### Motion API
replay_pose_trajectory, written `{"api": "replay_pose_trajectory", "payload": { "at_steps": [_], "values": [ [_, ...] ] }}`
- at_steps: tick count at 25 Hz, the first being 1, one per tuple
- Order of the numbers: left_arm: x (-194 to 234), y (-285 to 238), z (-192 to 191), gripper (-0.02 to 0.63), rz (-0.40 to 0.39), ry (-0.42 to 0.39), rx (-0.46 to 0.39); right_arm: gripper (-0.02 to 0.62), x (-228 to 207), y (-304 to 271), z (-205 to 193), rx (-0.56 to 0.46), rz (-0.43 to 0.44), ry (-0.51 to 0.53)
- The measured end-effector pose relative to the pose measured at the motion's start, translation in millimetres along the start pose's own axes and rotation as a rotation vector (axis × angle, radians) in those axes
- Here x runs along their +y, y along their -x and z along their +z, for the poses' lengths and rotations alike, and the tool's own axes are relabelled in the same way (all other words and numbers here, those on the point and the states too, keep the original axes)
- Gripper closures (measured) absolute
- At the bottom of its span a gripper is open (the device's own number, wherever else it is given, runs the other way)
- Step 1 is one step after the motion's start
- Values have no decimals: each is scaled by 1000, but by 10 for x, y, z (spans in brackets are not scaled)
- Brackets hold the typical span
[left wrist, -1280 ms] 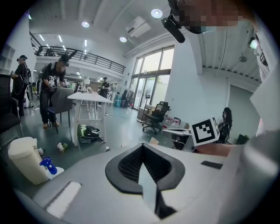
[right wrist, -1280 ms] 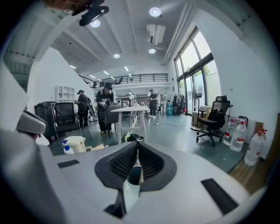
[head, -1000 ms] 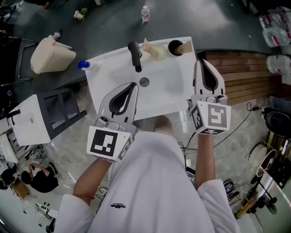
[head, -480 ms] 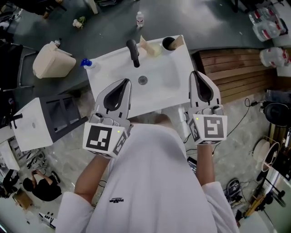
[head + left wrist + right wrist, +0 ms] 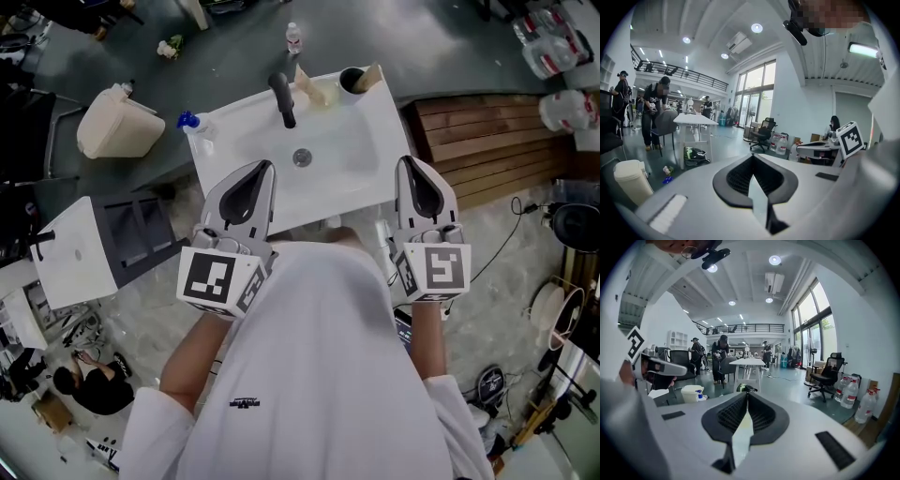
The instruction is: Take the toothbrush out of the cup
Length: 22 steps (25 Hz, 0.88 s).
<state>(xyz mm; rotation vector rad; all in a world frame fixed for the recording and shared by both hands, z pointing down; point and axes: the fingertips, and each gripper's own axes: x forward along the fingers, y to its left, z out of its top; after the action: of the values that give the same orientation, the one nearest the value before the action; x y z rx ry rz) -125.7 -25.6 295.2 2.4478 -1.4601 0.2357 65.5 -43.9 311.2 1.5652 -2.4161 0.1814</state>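
A black cup (image 5: 352, 82) stands at the far right corner of the white sink counter (image 5: 366, 141), with a tan piece (image 5: 371, 76) leaning at its rim; I cannot make out a toothbrush as such. My left gripper (image 5: 263, 167) hovers over the sink's near left edge, shut and empty. My right gripper (image 5: 410, 160) hangs by the sink's near right corner, also shut with nothing in it. Both are well short of the cup. The gripper views look out over the hall: left gripper (image 5: 752, 156) and right gripper (image 5: 747, 393) show closed jaws, and the sink is out of sight.
A black faucet (image 5: 282, 98) rises behind the drain (image 5: 302, 157), with a beige lump (image 5: 314, 92) beside it. A blue-capped bottle (image 5: 194, 122) sits at the sink's left corner. A beige bin (image 5: 114, 122) and a white cabinet (image 5: 66, 255) stand left, a wooden platform (image 5: 487, 141) right.
Both grippers have drawn back a little toward the sink's near edge and the person's body. Both stayed shut and empty throughout.
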Motion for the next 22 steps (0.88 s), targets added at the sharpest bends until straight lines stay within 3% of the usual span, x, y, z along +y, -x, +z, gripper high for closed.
{"api": "replay_pose_trajectory", "payload": {
  "at_steps": [22],
  "values": [
    [-60,26,14,601,6,5,-16,588,120,9,48,-16,52,-23]
  ]
}}
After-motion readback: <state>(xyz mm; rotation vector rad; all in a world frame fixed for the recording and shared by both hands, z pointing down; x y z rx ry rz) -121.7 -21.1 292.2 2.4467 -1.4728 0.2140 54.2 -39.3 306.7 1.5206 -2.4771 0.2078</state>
